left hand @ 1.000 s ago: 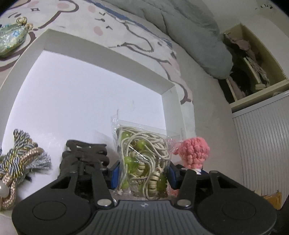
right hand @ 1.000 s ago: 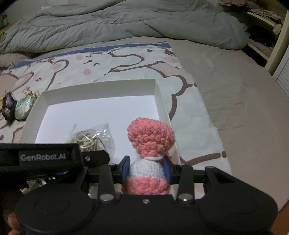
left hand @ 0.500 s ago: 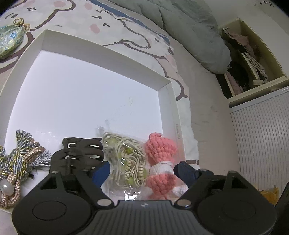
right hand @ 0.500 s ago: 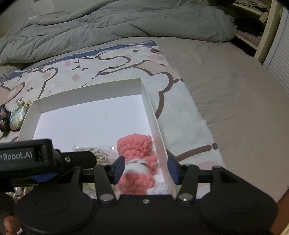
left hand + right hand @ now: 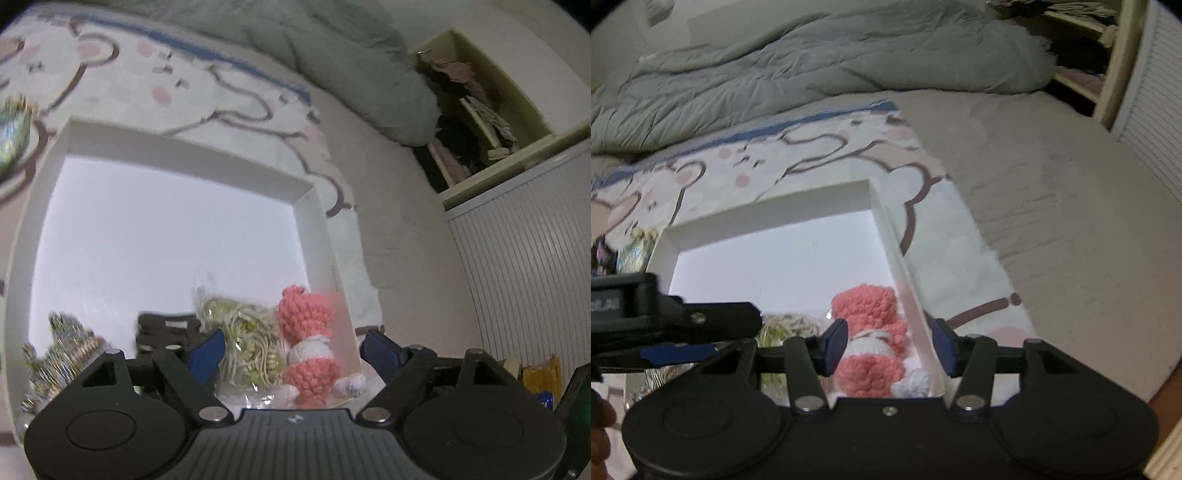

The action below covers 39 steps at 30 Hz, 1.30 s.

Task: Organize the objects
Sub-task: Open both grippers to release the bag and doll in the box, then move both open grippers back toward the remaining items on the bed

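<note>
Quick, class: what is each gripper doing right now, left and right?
Left gripper: open, just released the cord bag.
Right gripper: open, just released the crochet doll.

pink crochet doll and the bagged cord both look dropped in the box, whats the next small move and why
Probably lift both grippers clear of the white box. The pink crochet doll lies in its corner beside the bagged cord, and neither the left gripper nor the right gripper, both open, presses on anything. A shiny green trinket outside the box looks like the next pick.
</note>
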Each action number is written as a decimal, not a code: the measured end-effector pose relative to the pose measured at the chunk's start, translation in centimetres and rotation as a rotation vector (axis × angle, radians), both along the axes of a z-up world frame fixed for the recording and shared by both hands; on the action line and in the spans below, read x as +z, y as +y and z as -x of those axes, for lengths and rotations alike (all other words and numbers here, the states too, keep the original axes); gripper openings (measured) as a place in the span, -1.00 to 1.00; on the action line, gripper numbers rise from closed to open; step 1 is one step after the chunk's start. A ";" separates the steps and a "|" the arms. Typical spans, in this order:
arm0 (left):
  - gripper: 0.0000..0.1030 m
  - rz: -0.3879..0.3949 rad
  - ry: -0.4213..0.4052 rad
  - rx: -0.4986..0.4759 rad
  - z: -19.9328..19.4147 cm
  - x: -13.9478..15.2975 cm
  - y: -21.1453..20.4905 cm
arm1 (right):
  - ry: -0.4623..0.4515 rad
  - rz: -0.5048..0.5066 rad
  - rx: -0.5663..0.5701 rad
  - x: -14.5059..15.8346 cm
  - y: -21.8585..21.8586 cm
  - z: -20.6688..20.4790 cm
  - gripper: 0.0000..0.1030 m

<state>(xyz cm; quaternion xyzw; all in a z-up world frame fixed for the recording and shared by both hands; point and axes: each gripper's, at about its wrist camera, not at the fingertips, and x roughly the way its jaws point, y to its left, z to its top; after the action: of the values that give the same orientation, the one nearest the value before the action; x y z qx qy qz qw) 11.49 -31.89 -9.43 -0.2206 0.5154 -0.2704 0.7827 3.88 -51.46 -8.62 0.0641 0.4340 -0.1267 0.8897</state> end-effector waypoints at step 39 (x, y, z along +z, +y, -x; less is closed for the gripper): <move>1.00 -0.380 -0.382 -0.078 0.3 5.7 7.6 | -0.112 0.033 -0.058 5.8 4.2 3.3 1.00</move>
<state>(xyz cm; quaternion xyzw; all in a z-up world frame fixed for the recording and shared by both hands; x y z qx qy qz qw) 11.15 -24.33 -3.74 0.0055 0.4079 -0.2356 0.8821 0.60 -47.24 -2.86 0.0690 0.3791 -0.1559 0.9095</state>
